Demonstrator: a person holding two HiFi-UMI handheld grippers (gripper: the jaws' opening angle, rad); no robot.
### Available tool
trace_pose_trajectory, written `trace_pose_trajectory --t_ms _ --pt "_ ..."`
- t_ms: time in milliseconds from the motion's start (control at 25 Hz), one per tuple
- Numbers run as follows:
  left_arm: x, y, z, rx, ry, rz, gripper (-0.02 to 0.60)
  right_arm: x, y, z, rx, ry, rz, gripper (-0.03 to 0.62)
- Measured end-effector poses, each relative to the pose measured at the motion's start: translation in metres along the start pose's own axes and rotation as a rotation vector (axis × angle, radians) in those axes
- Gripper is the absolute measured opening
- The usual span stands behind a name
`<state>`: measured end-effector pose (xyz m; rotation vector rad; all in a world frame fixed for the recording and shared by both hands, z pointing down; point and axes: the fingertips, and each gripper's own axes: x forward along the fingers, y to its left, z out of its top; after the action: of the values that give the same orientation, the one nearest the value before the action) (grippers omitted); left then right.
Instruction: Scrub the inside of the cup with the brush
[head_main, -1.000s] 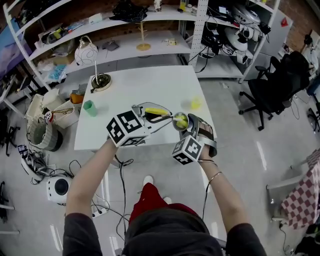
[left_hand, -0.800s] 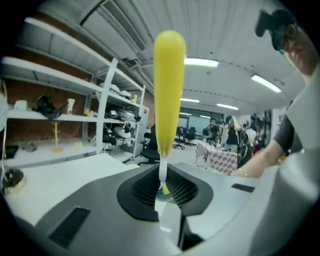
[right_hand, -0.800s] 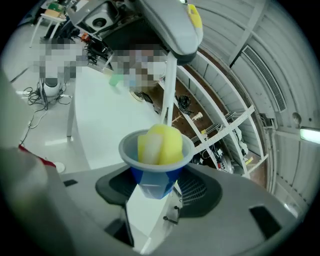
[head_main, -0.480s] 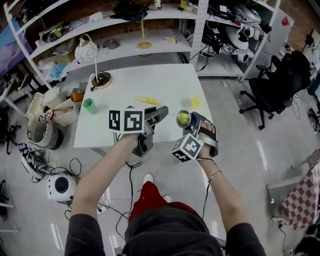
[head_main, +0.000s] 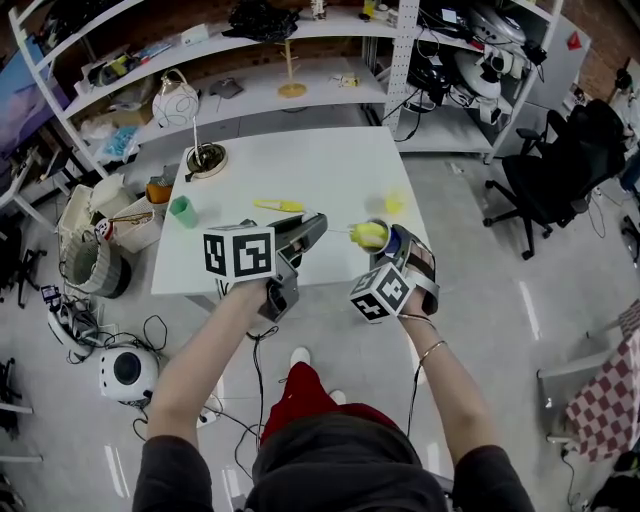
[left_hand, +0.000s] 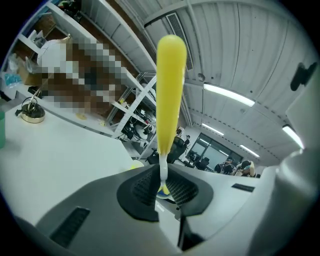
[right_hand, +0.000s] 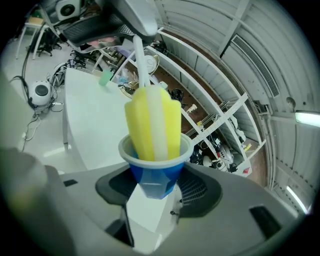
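Over the near edge of the white desk (head_main: 300, 170), your right tool (right_hand: 152, 195) grips the blue cup (right_hand: 150, 177) right of frame centre while your left tool (left_hand: 162, 186) pinches the stem of the brush (right_hand: 152, 125), its sponge head inside the cup: scrubbing looks underway, so next twist it against the walls.

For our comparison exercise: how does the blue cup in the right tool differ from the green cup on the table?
The blue cup is gripped by the right tool; the green cup stands free on the white table. The blue cup has the yellow head of the brush pushed into it; nothing touches the green cup. Their colours differ. Both are small plain cups.
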<state>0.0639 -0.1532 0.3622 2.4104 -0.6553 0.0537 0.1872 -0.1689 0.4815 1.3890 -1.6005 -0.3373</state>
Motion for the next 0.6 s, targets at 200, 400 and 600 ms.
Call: trace_pose_trajectory --t_ms 200,400,600 --pt "-0.015 0.003 0.008 -0.026 -0.050 -0.002 0.041 0.000 -0.001 0.000 0.049 -0.015 0.017 0.255" --pt "-0.035 0.004 0.021 -0.045 -0.124 -0.003 0.041 0.002 -0.006 0.002 0.133 -0.022 0.035 0.255" --pt "-0.060 0.009 0.034 -0.038 -0.221 0.017 0.041 0.000 -0.007 0.008 0.205 -0.040 0.040 0.255"
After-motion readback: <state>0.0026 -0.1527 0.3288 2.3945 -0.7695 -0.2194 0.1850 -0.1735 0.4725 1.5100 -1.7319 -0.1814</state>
